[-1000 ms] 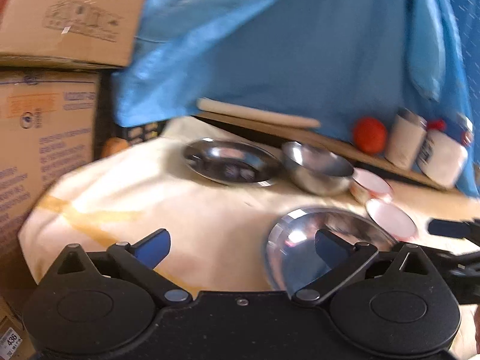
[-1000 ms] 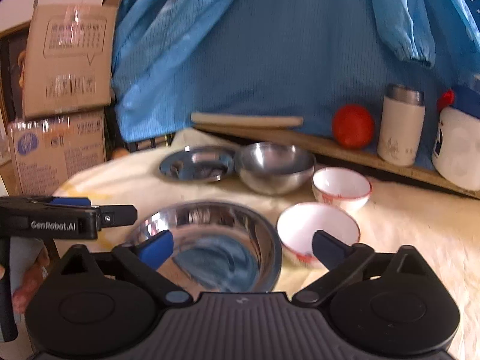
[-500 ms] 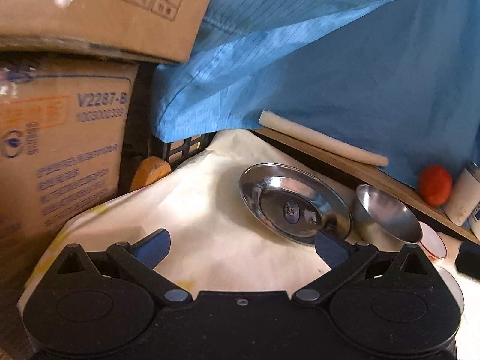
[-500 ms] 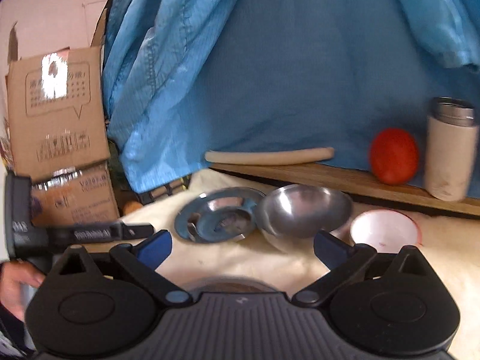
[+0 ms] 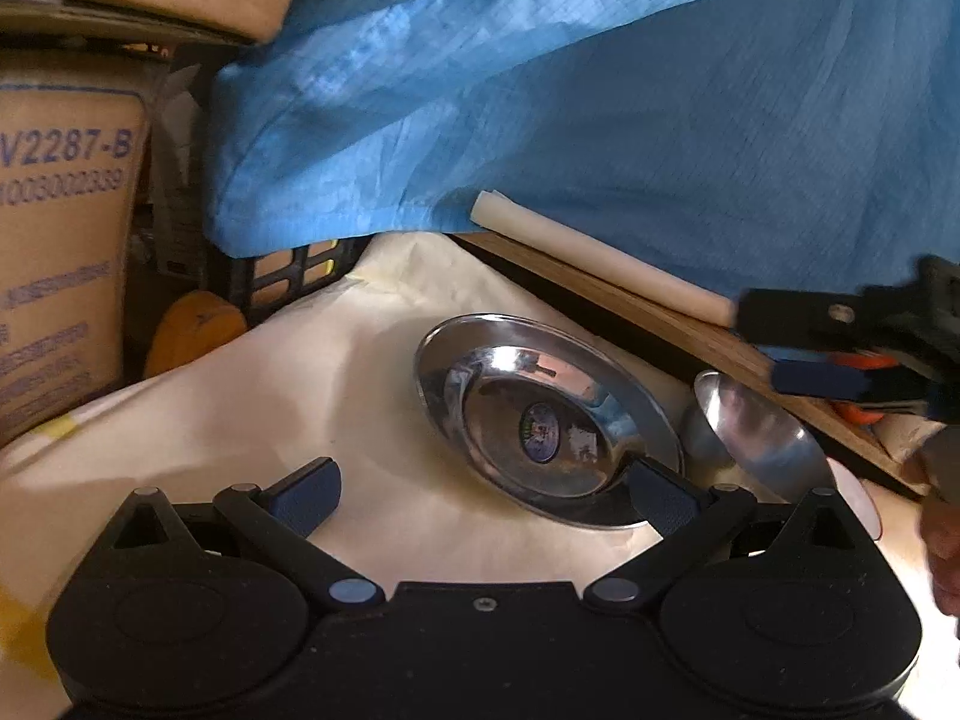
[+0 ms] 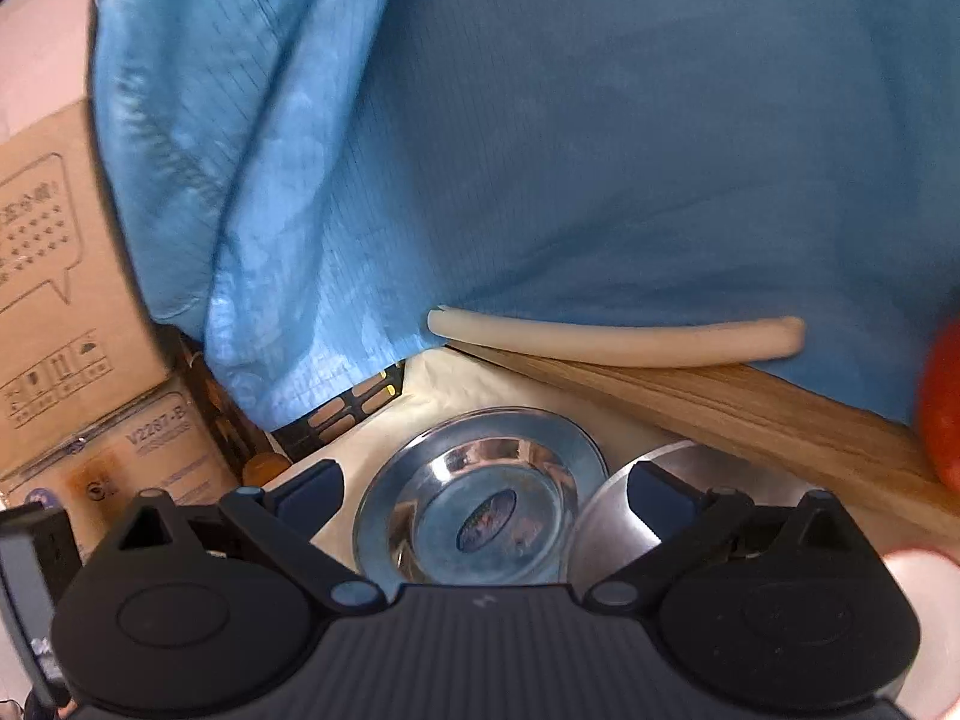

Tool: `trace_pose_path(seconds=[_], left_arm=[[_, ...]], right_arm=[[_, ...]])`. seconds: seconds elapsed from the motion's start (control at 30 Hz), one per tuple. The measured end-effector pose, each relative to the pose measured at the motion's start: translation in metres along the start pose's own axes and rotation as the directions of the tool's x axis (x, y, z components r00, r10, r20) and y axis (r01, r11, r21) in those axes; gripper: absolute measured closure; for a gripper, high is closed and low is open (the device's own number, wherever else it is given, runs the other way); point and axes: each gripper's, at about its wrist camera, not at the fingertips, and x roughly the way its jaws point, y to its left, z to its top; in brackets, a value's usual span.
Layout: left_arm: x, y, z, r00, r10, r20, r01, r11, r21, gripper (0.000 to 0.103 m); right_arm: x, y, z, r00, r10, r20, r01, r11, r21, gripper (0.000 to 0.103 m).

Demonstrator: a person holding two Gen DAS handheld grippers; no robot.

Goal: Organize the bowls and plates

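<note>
The left gripper (image 5: 483,495) is wide open and empty, its right finger over the near rim of the steel plate (image 5: 543,417), probably to pinch it. The plate lies near the table's (image 5: 252,402) far edge, just beside a steel bowl (image 5: 759,429). The right gripper (image 6: 483,492), equally open, hovers above both.

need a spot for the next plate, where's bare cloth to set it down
Bare cloth lies left of the steel plate, running toward the cardboard box. To the plate's right it is crowded: the steel bowl sits close beside it, against the wooden board.
</note>
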Motion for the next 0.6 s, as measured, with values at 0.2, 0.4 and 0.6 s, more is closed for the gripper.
trace_pose_path(seconds=[0.2,0.4,0.6], left_arm=[[0.007,0.002,-0.002,0.999,-0.029,0.016,0.029,0.999,-0.023,0.001],[0.010,0.009,-0.003,0.995,-0.099,0.032,0.101,0.993,-0.064,0.001],[0.011,0.009,-0.004,0.992,-0.118,0.037,0.120,0.990,-0.069,0.002]], right_arm=[[0.029,0.005,0.011,0.997,-0.021,-0.075,0.016,0.998,-0.064,0.000],[0.052,0.009,0.016,0.990,-0.061,-0.125,0.048,0.993,-0.109,0.000],[0.065,0.006,0.016,0.983,-0.101,-0.155,0.081,0.988,-0.131,0.001]])
